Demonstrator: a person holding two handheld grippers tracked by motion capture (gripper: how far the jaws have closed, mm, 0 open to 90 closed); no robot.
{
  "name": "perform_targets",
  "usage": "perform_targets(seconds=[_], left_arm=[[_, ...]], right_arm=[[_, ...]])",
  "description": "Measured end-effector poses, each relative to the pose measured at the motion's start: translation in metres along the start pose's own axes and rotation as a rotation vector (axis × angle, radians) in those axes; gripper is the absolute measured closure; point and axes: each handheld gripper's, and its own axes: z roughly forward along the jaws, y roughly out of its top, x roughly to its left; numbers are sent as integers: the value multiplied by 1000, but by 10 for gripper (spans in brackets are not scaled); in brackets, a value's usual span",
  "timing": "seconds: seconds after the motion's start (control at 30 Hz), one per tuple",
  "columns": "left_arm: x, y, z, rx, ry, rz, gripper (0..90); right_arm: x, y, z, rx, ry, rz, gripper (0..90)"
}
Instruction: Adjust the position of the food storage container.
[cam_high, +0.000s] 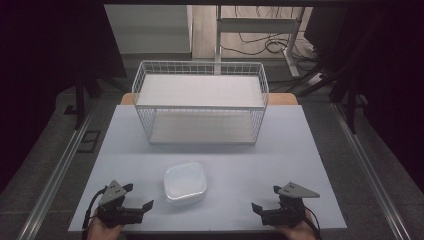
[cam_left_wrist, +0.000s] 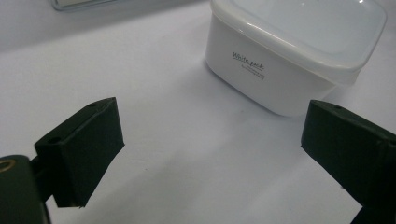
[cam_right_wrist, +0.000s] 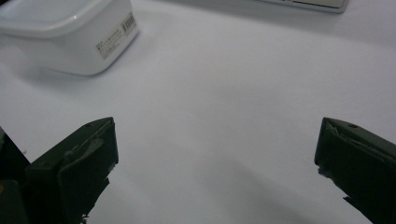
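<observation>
Across the upper middle of the high view stands a white wire rack (cam_high: 200, 100) with two shelves, at the far side of the pale table (cam_high: 280, 150). Lower centre of that frame, between the two hands and well short of the rack, sits the box (cam_high: 185, 181): a white plastic food container with a translucent lid pressed on, upright, lid facing up. It looks light and probably empty, stiff in the walls but smooth and slippery, so a squeeze across two opposite sides under the lid's lip seems safest. It is nearly square with rounded corners, so it has hardly any long axis; it sits slightly turned against the table edge. At lower left the left gripper (cam_high: 139, 196) and at lower right the right gripper (cam_high: 266, 198) both have jaws spread wide, holding nothing.
</observation>
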Motion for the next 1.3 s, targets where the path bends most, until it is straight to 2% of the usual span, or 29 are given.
perform_targets(seconds=[0.17, 0.23, 0.37, 0.47, 0.6, 0.7, 0.8, 1.0, 1.13, 1.17, 1.3], left_arm=[[1, 0, 0, 10, -16, -18, 23], [0, 1, 0, 4, -37, -25, 18], [-2, 3, 0, 3, -29, -17, 42], [-2, 4, 0, 4, -26, -9, 98], [-3, 8, 0, -12, -33, 15, 221], [-3, 12, 2, -14, -26, 26, 348], [-1, 18, 9, -5, -19, 20, 461], [2, 30, 27, 1, -26, 7, 694], [-1, 36, 37, 33, -28, 26, 868], [-2, 37, 39, 41, -33, 30, 899], [-7, 41, 49, 69, -32, 42, 900]], right_arm=[[3, 1, 0, 16, -8, -11, 0], [4, 2, 0, 21, -13, -11, 0], [5, 3, 0, 38, -19, -11, 26], [5, 4, 0, 43, -27, -6, 63], [6, 8, -1, 37, -33, -17, 138], [7, 13, 0, 31, -23, -32, 221], [11, 21, 2, 18, -13, -60, 312], [12, 30, 9, 16, 30, -74, 485], [13, 37, 16, 22, 49, -89, 582], [14, 38, 18, 22, 56, -96, 609], [15, 46, 30, 34, 82, -107, 678]])
